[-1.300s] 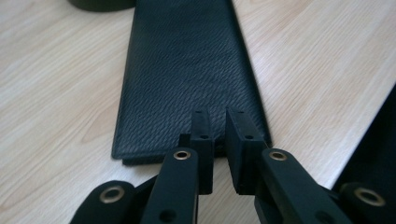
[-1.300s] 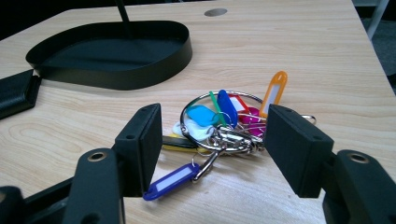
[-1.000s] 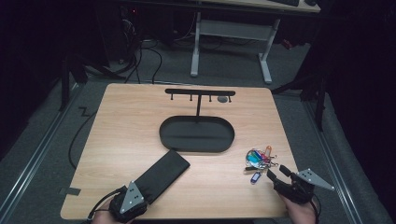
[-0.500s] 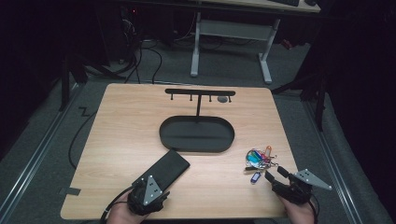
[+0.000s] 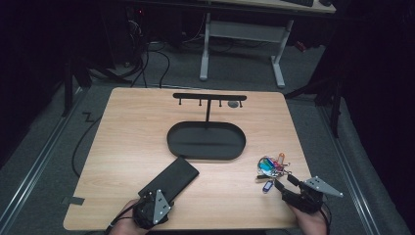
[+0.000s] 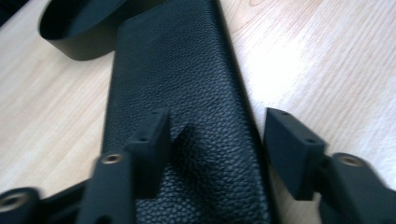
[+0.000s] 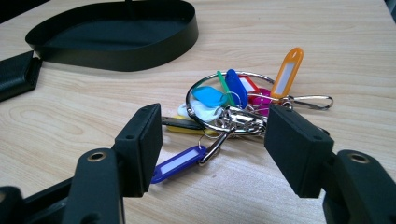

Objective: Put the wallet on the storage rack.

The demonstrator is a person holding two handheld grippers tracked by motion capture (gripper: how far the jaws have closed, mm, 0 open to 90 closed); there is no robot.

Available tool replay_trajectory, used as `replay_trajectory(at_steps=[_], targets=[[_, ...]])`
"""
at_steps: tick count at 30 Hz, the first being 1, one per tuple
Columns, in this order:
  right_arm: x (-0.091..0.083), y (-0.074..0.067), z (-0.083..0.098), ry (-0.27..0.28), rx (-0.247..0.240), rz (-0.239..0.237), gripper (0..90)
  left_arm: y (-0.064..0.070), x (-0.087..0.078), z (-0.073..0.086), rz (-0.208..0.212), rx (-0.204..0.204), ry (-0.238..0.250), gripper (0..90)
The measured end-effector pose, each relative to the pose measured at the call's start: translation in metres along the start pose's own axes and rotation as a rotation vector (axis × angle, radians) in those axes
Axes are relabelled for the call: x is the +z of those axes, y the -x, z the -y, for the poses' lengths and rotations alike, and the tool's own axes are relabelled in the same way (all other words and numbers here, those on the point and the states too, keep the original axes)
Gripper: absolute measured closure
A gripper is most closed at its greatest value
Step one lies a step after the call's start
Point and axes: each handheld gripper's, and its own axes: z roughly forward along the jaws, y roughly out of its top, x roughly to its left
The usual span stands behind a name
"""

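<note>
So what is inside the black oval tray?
The black oval tray looks empty: in the high view its dark floor is bare apart from the stand's post rising at its far edge. The near wall hides a strip of floor in the right gripper view.

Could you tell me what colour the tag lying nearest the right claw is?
Blue tag with a white label, clearest in the right gripper view.

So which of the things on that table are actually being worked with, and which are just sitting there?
In hand:
- black leather case, under the open left tongs, whose jaws have just been opening
- bunch of keys with coloured tags, just ahead of the open right tongs

Probably just lying about:
- black oval tray with its hook stand
- the white-legged desk behind
</note>
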Motion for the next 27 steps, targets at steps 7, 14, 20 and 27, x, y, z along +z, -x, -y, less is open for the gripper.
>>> replay_trajectory(at_steps=[7,14,20,27], targets=[[-0.001,0.002,0.0,0.002,0.006,-0.002,37.4,0.0,0.0,0.001,0.008,0.015,0.009,50.3],[-0.001,0.001,0.0,0.002,0.011,-0.005,37.5,0.002,-0.002,0.0,0.002,0.027,0.009,57.5],[-0.001,0.001,0.0,0.001,0.013,-0.01,37.5,0.006,-0.004,-0.002,-0.019,0.051,0.003,65.0],[-0.001,0.002,0.0,0.0,0.009,-0.017,37.4,0.01,-0.008,-0.005,-0.043,0.084,-0.001,73.5]])
